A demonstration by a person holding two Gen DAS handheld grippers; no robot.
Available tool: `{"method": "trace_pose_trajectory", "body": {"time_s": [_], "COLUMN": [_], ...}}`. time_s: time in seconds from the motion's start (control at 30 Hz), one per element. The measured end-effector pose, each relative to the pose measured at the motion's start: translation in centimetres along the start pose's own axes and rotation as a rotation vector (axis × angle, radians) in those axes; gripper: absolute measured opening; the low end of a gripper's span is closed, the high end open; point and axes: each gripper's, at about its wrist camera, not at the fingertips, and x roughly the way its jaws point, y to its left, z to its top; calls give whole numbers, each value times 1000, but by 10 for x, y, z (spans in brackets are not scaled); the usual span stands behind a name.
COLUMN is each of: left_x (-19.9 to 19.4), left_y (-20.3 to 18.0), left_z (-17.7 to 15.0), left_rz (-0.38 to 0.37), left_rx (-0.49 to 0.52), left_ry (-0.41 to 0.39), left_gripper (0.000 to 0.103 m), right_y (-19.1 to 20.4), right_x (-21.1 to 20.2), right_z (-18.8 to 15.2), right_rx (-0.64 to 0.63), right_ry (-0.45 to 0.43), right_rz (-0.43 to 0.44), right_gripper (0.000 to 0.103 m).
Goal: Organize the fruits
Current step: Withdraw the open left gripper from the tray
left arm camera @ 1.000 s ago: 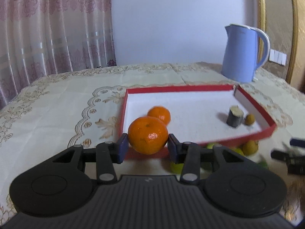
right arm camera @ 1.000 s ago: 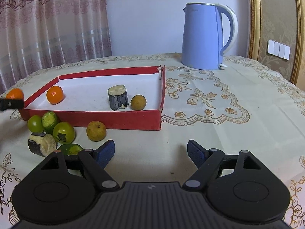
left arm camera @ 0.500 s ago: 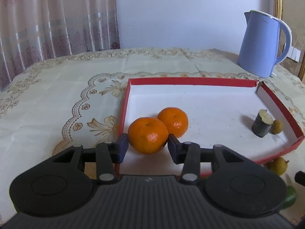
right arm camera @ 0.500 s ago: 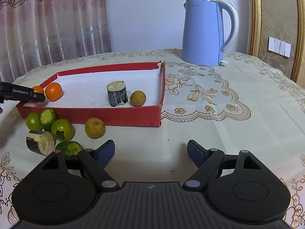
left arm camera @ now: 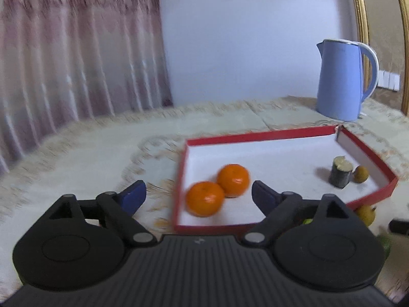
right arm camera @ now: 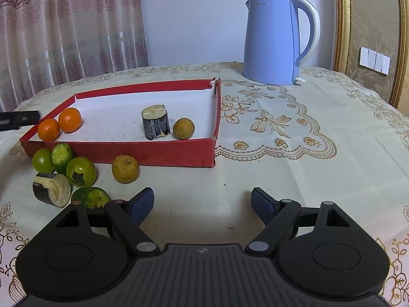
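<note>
1. The left gripper (left arm camera: pixel 199 194) is spread wide and holds nothing; it sits at the near-left corner of the red tray (left arm camera: pixel 258 136).
2. Just ahead between its tips lie two oranges inside that corner, the nearer orange (left arm camera: pixel 205 199) touching the farther orange (left arm camera: pixel 233 179).
3. The right gripper (right arm camera: pixel 202 206) is also wide apart and empty, low over the tablecloth in front of the tray's long near wall.
4. The fruit still outside lies ahead and to its left: the yellow-brown fruit (right arm camera: pixel 125 168) is closest, round with no long axis to align to.
5. Beyond it cluster a green tomato (right arm camera: pixel 81 171), cut green pieces and a dark cut chunk (right arm camera: pixel 51 189).
6. I judge the right gripper is the nearer one to that loose fruit.
</note>
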Motion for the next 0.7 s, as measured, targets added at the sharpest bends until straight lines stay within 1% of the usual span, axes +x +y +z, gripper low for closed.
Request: {"method": "trace_pose_trajectory", "body": {"time_s": [0.07, 0.17, 0.3, 0.37, 0.43, 0.5, 0.57, 0.63, 0.7], "left_x": [-9, -20, -26, -27, -27, -24, -18, -16, -15], "left_y": [4, 7, 12, 17, 19, 17, 12, 9, 10], "left_z": [-4, -12, -24, -29, -36, -41, -47, -48, -49], "left_rz": [33, 7, 9, -9, -43, -70, -69, -84, -96], "left_rx": [-5, -16, -44, -67, -93, -85, -62, -49, -52], "left_ry": [-24, -15, 3, 24, 55, 84, 113, 127, 133], "left_gripper": [90, 90, 91, 93, 95, 97, 97, 97, 99], "right_y": [0, -1, -1, -2, -2, -1, 1, 8, 15], "right_x": [0, 1, 1, 1, 2, -1, -8, -14, -20], "right_z": [0, 0, 0, 0, 1, 0, -1, -4, -10], "right_rx": [-1, 3, 5, 8, 6, 3, -11, -49, -58], "right_ry": [1, -2, -3, -4, -1, -13, -53, -53, -46], "right_rz": [-1, -4, -10, -12, -12, -7, 0, 27, 94], "right_gripper": [83, 83, 83, 83, 83, 83, 83, 83, 83]}}
